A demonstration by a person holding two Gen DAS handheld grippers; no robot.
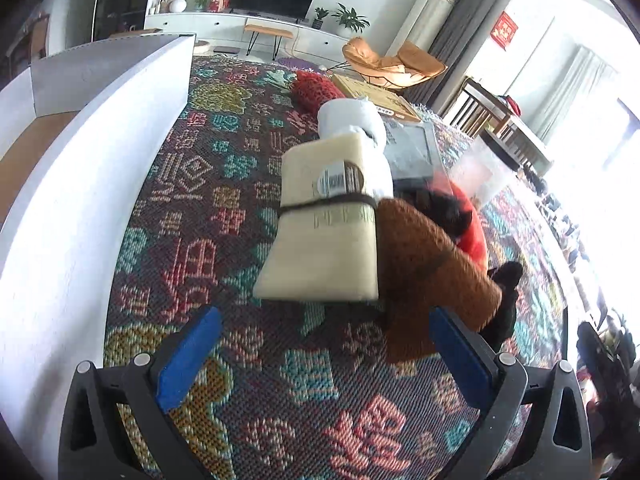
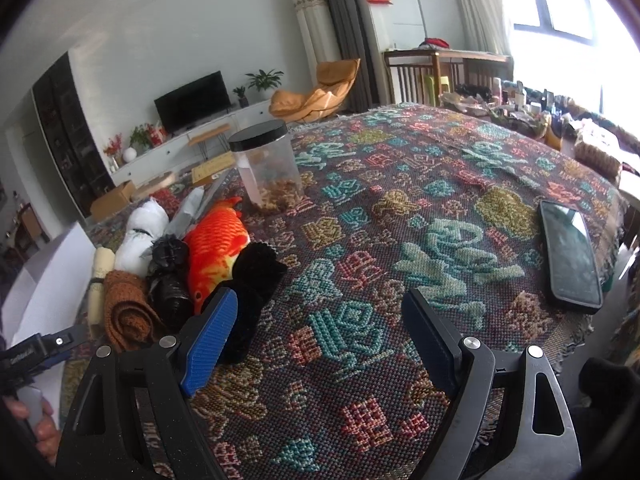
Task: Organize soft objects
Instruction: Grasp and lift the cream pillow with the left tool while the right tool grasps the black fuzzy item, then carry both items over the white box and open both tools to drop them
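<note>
Hovering over the patterned cloth [image 1: 192, 208] on the worktop, your left tool [image 1: 324, 356] has its blue pads spread wide with nothing between them. Just ahead of it lies the cream folded bundle [image 1: 328, 232], tied with a dark band, and the brown knitted roll [image 1: 424, 264] touches its right side. Beyond these sit a white roll [image 1: 352, 120] and the orange fish plush [image 2: 216, 244], packed close together. A white box wall [image 1: 80, 184] runs along the left of the pile.

Your right tool [image 2: 320, 332] is likewise spread apart and empty, held over bare cloth. Its left pad sits just beside the black soft item [image 2: 256, 268], though you cannot tell contact. A lidded clear jar [image 2: 266, 168] stands upright behind the fish; a phone [image 2: 570, 256] lies flat, well apart to the right.
</note>
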